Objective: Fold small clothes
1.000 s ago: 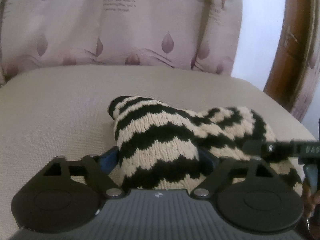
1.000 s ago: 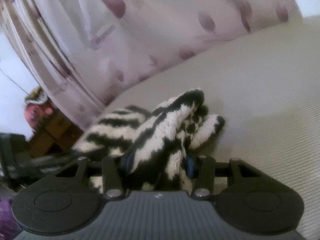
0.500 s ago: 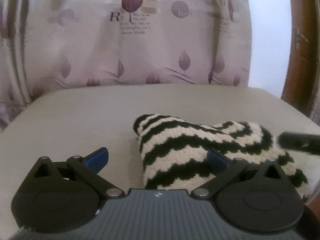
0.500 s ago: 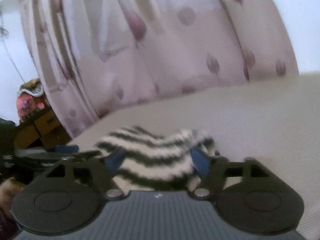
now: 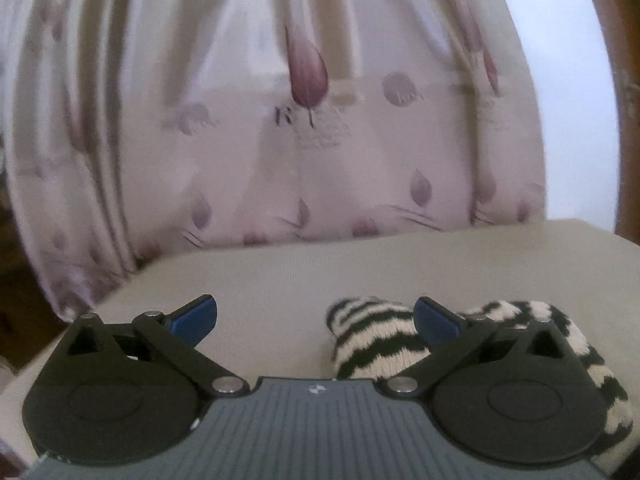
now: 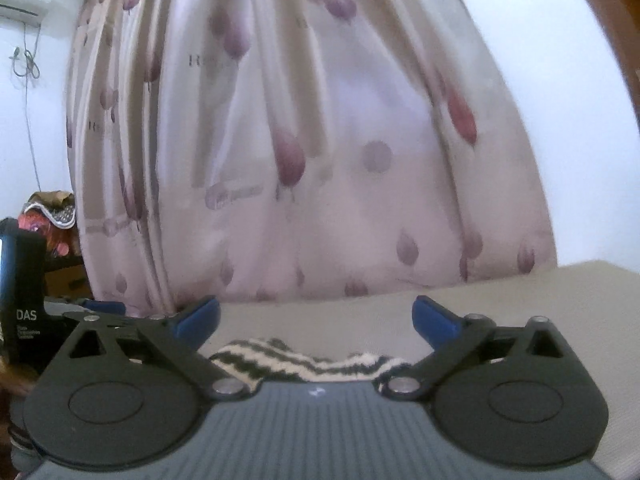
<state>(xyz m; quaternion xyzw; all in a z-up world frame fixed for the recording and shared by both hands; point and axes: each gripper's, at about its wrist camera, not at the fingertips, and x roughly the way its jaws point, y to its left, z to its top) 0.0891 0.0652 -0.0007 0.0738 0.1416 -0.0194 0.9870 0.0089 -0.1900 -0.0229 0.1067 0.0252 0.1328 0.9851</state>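
The left gripper [image 5: 315, 320] is standing wide apart, its two blue-tipped fingers [image 5: 194, 317] spread to either side of the frame with nothing pinched between them. In the left wrist view, the striped knit garment [image 5: 372, 344], cream with black zigzag bands, is lying on the beige cushioned surface [image 5: 360, 264], low and to the right of centre. The right-hand finger of that gripper is sitting in front of the garment and hiding part of it; whether the finger is touching the knit cannot be told. The left-hand finger is hanging over bare surface, well apart from the garment.

The right gripper [image 6: 315, 318] is opening, its jaws already spread wide. In the right wrist view the striped knit garment [image 6: 304, 366] is lying flat on the beige cushioned surface [image 6: 540, 292], directly ahead of the gripper body and low between the two blue fingertips [image 6: 434, 320]. Neither fingertip is pressing on it; the knit is resting below and between them, released.

Behind the surface, a pale pink curtain [image 5: 304, 120] printed with purple leaf shapes is hanging in folds across most of both views. A brown wooden frame [image 5: 624, 80] is showing at the right edge of the left wrist view. At the left edge of the right wrist view, a black device [image 6: 24, 300] marked "DAS" is standing close by; its nature cannot be told. The upper parts of both frames are blurred.
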